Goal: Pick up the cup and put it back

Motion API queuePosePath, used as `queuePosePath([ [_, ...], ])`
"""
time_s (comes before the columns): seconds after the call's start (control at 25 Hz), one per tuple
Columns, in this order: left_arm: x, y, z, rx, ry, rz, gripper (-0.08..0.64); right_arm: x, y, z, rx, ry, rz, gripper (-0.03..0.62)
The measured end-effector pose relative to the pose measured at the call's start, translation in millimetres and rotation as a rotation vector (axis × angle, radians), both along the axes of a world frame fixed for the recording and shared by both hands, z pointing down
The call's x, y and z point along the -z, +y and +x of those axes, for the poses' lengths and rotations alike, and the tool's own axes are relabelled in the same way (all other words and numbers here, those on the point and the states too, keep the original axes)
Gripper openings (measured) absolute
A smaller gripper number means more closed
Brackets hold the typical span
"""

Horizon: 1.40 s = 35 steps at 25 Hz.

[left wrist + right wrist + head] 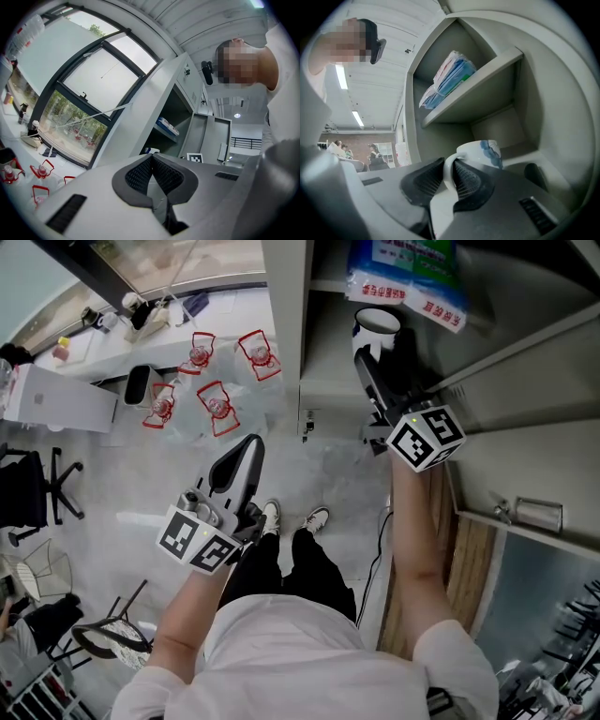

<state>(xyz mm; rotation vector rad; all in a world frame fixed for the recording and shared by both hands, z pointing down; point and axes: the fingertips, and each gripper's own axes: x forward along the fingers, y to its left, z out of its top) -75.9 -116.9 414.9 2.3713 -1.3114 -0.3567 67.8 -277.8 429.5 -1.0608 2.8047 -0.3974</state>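
A white cup point(378, 324) with a blue pattern stands in the grey cabinet's lower shelf point(328, 362). In the right gripper view the cup point(480, 152) shows just past the jaws, and its white handle runs down between the pads. My right gripper point(367, 354) point(449, 169) reaches into the shelf and is shut on that handle. My left gripper point(249, 444) point(151, 158) hangs lower, out in front of the cabinet at the left. Its pads meet at the tips with nothing between them.
Blue and white packets point(408, 273) point(450, 77) lie on the shelf above the cup. The cabinet's side wall point(281, 324) rises left of the shelf, with an open door and handle point(539, 514) at the right. Bottles with red labels point(216, 381) stand below at the left.
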Motion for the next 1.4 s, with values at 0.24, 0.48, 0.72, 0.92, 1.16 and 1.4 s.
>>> queuePosePath([
  [0.24, 2, -2, -2, 0.006, -0.004, 0.008, 0.021, 16, 10, -2, 0.033, -0.033, 0.038, 0.063],
  [0.48, 6, -1, -3, 0.008, -0.001, 0.013, 0.021, 32, 25, 2, 0.053, -0.053, 0.060, 0.063],
  [0.72, 12, -3, -7, 0.010, 0.000, 0.025, 0.021, 50, 44, 6, 0.063, -0.078, 0.086, 0.063],
  [0.92, 21, -5, -13, 0.008, -0.003, 0.041, 0.021, 70, 69, 13, 0.054, -0.078, 0.121, 0.063],
  [1.16, 32, -3, -24, 0.012, -0.001, 0.060, 0.021, 95, 103, 26, 0.040, -0.085, 0.147, 0.063],
  [1.4, 44, -2, -36, 0.014, -0.002, 0.084, 0.021, 124, 144, 34, 0.017, -0.088, 0.185, 0.063],
])
